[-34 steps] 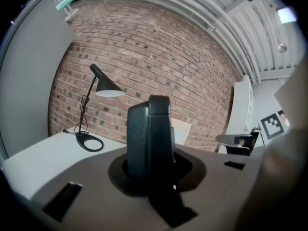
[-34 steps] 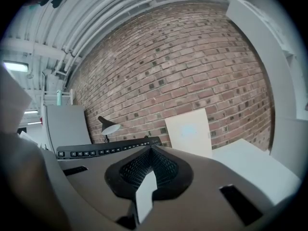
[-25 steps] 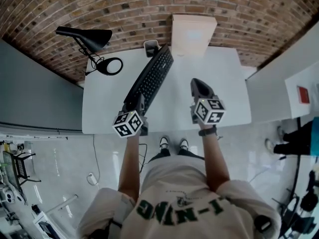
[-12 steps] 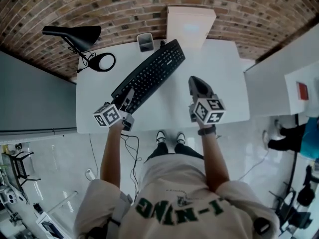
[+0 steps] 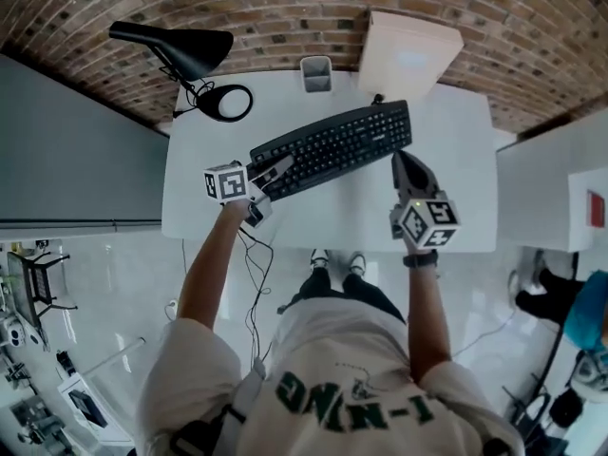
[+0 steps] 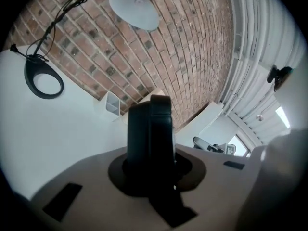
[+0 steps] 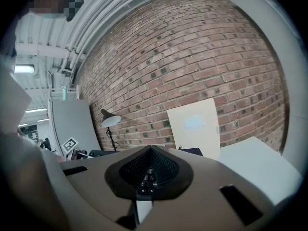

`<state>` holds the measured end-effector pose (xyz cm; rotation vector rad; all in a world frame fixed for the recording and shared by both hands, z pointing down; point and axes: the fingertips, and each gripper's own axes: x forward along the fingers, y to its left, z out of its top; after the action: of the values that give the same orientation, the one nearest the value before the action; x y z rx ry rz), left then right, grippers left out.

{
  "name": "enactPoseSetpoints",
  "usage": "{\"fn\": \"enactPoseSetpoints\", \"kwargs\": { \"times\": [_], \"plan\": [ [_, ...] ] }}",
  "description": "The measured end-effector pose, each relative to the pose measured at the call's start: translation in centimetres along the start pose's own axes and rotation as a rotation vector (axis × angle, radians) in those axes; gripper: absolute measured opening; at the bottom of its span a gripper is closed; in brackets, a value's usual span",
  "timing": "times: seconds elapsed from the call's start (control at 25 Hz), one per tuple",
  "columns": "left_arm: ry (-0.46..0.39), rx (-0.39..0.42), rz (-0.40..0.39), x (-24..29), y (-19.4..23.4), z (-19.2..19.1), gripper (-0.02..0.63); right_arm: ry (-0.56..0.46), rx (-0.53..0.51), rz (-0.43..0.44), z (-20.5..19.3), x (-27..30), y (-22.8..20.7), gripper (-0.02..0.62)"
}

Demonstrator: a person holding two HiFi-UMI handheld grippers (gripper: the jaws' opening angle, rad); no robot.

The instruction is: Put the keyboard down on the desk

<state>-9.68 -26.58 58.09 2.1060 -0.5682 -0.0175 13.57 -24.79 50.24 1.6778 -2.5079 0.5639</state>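
Head view: lamp, cup and pale board behind the keyboard.

White desk: lamp base, grey cup, cream board at rear edge; black keyboard across middle.

- White T-shirt: large green block lettering, seen upside-down, roughly "I-NING"; the outer letters are unclear.
- Black keyboard: key legends too small to read.
- Left white cube and right white cube: black square code patterns, no letters.
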Motion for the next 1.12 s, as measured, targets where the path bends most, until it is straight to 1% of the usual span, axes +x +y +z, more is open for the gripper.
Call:
{"fn": "enactPoseSetpoints", "kwargs": {
  "times": [0.12, 0.24, 0.32, 0.36, 0.44, 0.52, 0.6, 0.64, 0.68, 0.72, 0.8, 0.84, 0.92, 0.96, 1.04, 1.12],
  "plan": [
    [0.052, -0.009, -0.06, -0.2, 1.4, 0.7, 0.069, 0.011, -0.01, 0.033, -0.1, 1.8, 1.7, 0.002],
    [0.113, -0.017, -0.115, 0.4, 2.5, 0.7, 0.071, 0.022, -0.022, 0.053, -0.5, 2.9, 2.4, 0.002],
    [0.147, -0.04, -0.168, 1.1, 3.2, 0.6, 0.069, 0.036, -0.033, 0.064, -0.8, 3.4, 2.8, 0.002],
    [0.168, -0.048, -0.185, 1.4, 3.6, 0.7, 0.069, 0.044, -0.041, 0.071, -0.9, 3.8, 3.0, 0.002],
    [0.219, -0.061, -0.185, 2.0, 4.6, 1.0, 0.069, 0.064, -0.051, 0.078, -1.2, 4.4, 3.1, 0.002],
    [0.262, -0.115, -0.192, 2.6, 5.6, 0.8, 0.069, 0.074, -0.051, 0.069, -1.7, 5.0, 3.0, 0.002],
    [0.281, -0.191, -0.237, 3.0, 5.8, 0.5, 0.07, 0.064, -0.054, 0.068, -1.9, 5.7, 3.3, 0.002],
    [0.288, -0.21, -0.257, 3.1, 5.8, 0.5, 0.069, 0.058, -0.054, 0.07, -2.0, 6.1, 3.5, 0.002],
    [0.298, -0.217, -0.266, 3.3, 6.0, 0.4, 0.069, 0.055, -0.052, 0.072, -2.1, 6.3, 3.5, 0.002],
    [0.315, -0.213, -0.254, 3.5, 6.6, 0.1, 0.07, 0.055, -0.047, 0.071, -2.3, 6.5, 3.4, 0.002],
    [0.36, -0.188, -0.181, 3.7, 8.7, -0.5, 0.069, 0.057, -0.034, 0.061, -2.7, 6.8, 2.8, 0.002],
    [0.368, -0.189, -0.181, 3.9, 9.1, -0.7, 0.07, 0.056, -0.028, 0.054, -2.9, 7.0, 2.6, 0.002],
    [0.346, -0.206, -0.272, 4.6, 8.8, -0.4, 0.069, 0.05, -0.024, 0.031, -3.0, 7.3, 2.1, 0.002],
    [0.334, -0.21, -0.3, 4.9, 8.8, -0.2, 0.069, 0.044, -0.021, 0.016, -3.0, 7.5, 1.8, 0.002],
    [0.325, -0.217, -0.298, 5.1, 9.6, 0.1, 0.069, 0.038, -0.004, -0.008, -3.2, 7.7, 1.3, 0.002],
    [0.335, -0.214, -0.259, 5.3, 10.8, 0.1, 0.069, 0.04, 0.013, -0.019, -3.5, 8.0, 1.0, 0.002]
  ]
}}
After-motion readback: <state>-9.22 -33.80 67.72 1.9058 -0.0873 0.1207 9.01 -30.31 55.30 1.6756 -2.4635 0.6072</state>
